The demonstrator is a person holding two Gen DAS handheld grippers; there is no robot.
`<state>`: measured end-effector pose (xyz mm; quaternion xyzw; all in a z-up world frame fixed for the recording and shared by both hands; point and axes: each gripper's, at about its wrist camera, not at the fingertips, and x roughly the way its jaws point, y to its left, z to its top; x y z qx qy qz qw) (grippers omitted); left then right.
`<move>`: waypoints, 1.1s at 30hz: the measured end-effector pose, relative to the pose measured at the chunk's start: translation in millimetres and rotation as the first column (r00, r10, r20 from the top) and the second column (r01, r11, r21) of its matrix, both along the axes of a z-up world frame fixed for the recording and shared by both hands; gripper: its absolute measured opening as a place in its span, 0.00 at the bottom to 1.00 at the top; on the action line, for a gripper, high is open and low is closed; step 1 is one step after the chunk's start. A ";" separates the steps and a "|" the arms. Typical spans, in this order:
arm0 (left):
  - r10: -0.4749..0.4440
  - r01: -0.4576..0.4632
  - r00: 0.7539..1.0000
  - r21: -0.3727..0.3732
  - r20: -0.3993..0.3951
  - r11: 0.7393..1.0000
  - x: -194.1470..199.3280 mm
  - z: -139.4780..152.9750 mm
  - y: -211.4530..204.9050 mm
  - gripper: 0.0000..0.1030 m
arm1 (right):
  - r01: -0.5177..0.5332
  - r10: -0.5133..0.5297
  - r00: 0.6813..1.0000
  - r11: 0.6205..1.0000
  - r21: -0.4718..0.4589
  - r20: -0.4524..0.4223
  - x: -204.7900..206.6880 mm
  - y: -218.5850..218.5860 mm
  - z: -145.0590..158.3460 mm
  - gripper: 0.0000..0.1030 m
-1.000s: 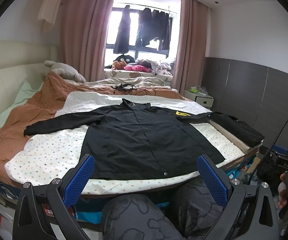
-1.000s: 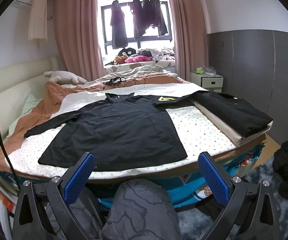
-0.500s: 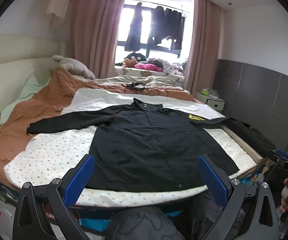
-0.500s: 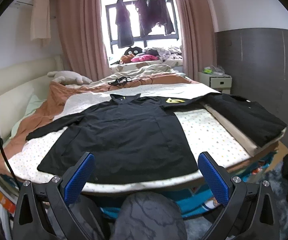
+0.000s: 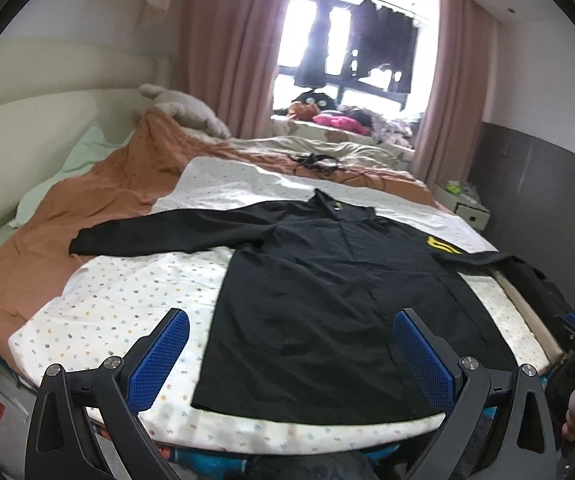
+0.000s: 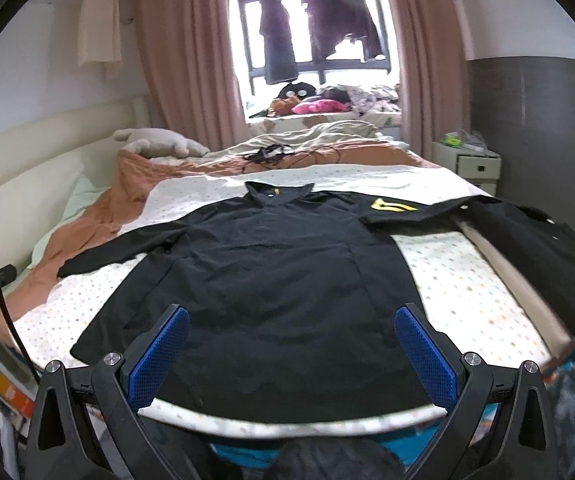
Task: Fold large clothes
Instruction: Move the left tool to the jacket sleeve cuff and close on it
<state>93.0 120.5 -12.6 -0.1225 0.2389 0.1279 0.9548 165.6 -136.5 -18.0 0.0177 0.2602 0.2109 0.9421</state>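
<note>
Left gripper (image 5: 290,352) and right gripper (image 6: 291,350) wide apart, empty, above flat black jacket (image 6: 271,280) on bed (image 5: 127,300)

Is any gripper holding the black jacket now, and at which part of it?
Nothing is held. The left gripper and right gripper are both open above the black jacket, which lies flat.

Each tool (image 5: 290,356) (image 6: 291,354) has black arms, silver screws and blue textured pads.
</note>
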 end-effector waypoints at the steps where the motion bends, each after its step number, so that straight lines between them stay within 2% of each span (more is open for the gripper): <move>1: 0.009 -0.009 1.000 -0.004 -0.004 1.000 2.3 0.0 4.9 0.99 | -0.008 0.008 1.000 1.000 0.000 -0.005 6.2 3.4 0.2 1.00; 7: 0.072 -0.074 0.997 -0.030 -0.036 0.997 21.6 0.0 36.4 0.99 | -0.060 0.061 0.997 0.998 0.013 -0.043 39.5 22.8 1.5 1.00; 21: 0.200 -0.212 0.973 -0.110 -0.115 0.971 68.1 -10.3 109.2 0.92 | -0.142 0.133 0.985 0.987 -0.076 -0.106 120.1 93.4 -2.0 1.00; 23: 0.213 -0.231 0.967 -0.125 -0.138 0.965 78.0 -14.9 122.0 0.88 | -0.150 0.139 0.983 0.985 -0.081 -0.119 133.4 103.0 -4.8 1.00; 33: 0.268 -0.308 0.942 -0.206 -0.200 0.929 117.6 -43.4 192.8 0.88 | -0.194 0.177 0.968 0.977 -0.083 -0.178 186.7 149.9 -21.4 0.99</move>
